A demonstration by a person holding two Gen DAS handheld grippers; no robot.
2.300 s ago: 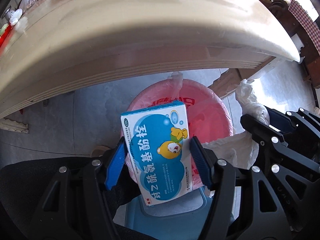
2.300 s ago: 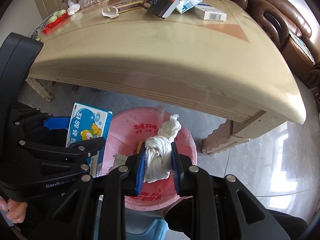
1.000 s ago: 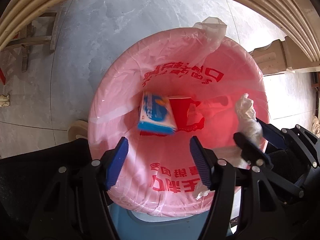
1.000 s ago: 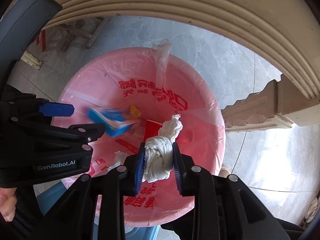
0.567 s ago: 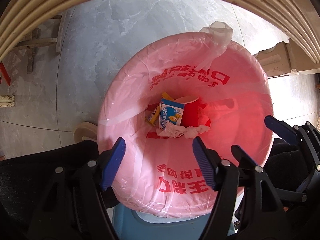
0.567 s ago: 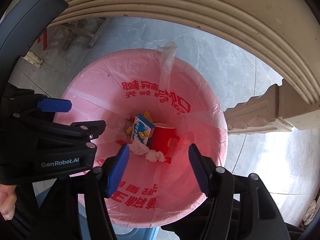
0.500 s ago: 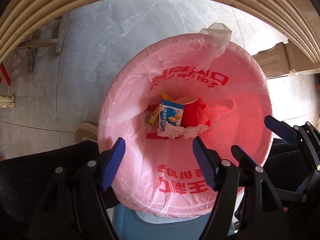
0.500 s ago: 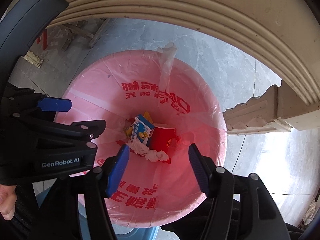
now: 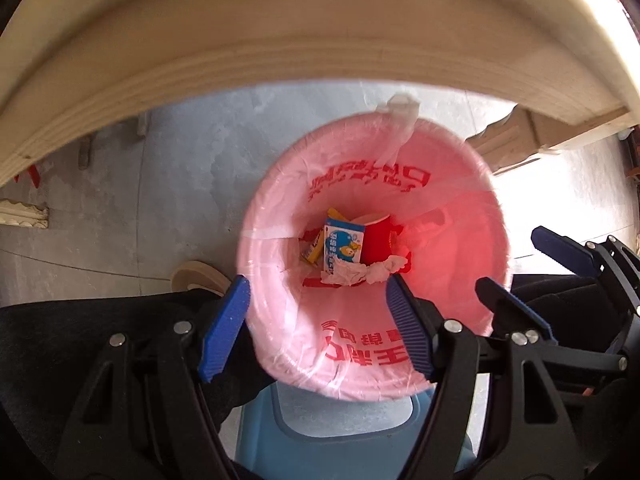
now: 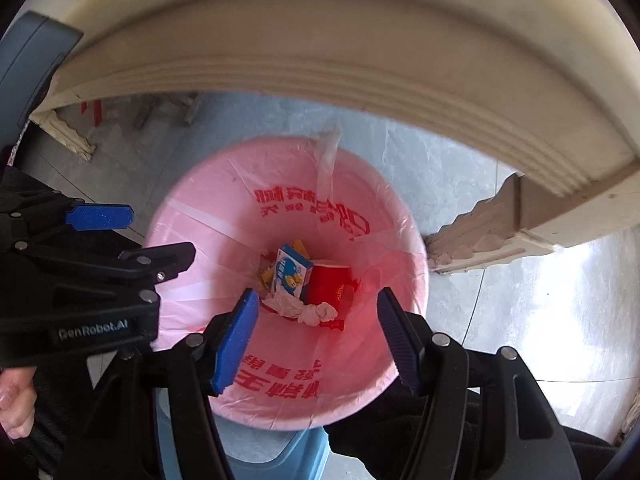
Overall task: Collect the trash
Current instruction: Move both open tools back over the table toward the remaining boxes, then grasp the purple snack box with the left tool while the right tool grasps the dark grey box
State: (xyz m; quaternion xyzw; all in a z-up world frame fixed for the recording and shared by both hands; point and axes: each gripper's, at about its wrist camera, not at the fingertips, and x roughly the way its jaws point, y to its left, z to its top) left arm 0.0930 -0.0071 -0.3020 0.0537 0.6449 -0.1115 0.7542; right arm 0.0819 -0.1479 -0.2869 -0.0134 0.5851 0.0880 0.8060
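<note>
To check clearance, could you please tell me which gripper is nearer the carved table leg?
Right. The right gripper hangs over the pink bin on the side toward the table leg; the left gripper sits on the bin's opposite side, farther away.

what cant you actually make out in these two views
- Table top: both views show only the table edge from below, so anything left on it is hidden.
- Yellow item: mostly covered by the blue-and-white box; identity unclear.
- Red cup: its lower part is behind the crumpled tissue.
- Bag lettering: blurred, unreadable.
- Bin body: hidden under the pink bag.
</note>
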